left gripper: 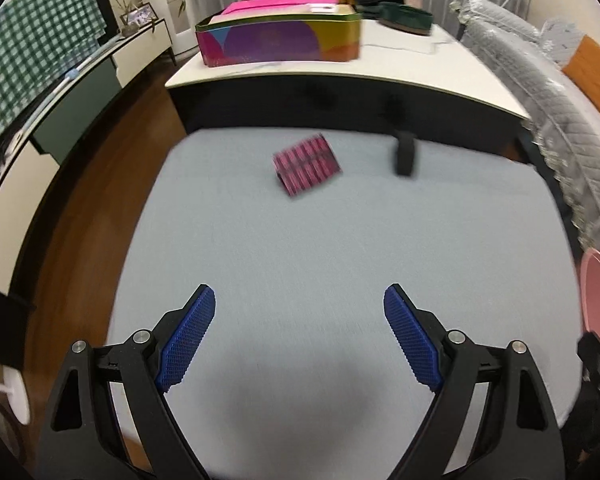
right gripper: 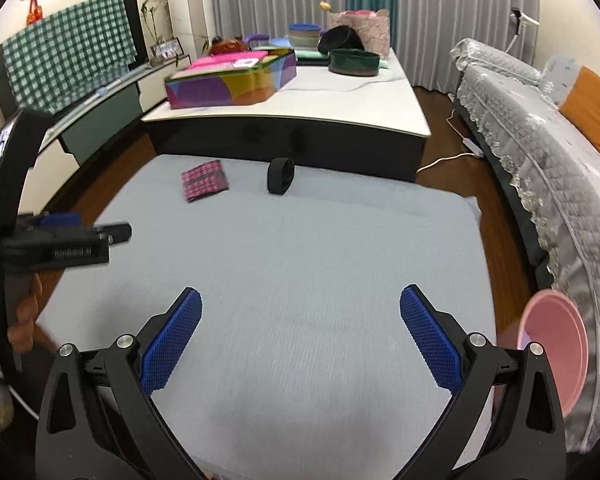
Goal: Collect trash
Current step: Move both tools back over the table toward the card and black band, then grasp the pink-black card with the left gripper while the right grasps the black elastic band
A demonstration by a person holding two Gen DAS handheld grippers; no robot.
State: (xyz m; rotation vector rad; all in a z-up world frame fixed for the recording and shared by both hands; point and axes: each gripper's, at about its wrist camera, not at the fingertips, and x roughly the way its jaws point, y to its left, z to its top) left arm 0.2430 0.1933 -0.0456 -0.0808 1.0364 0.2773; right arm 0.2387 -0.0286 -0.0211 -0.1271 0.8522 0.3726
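Pale grey matting (right gripper: 300, 248) covers the floor of this living room, running up to a low white-topped surface (right gripper: 340, 108) loaded with a colourful tin box and bowls. Near the mat's far edge lie a crumpled pink-and-black patterned wrapper (left gripper: 306, 164) and, just to its right, a black ring-shaped band (left gripper: 404, 156) standing on edge. Both look light; I judge the wrapper thin and floppy, best pinched at a raised corner, and the band best gripped across its rim. The left tool (left gripper: 299, 300) hangs spread wide and empty, well short of them; so does the right tool (right gripper: 300, 304). A pink plastic bin (right gripper: 556, 344) waits at the mat's right edge beside the sofa.
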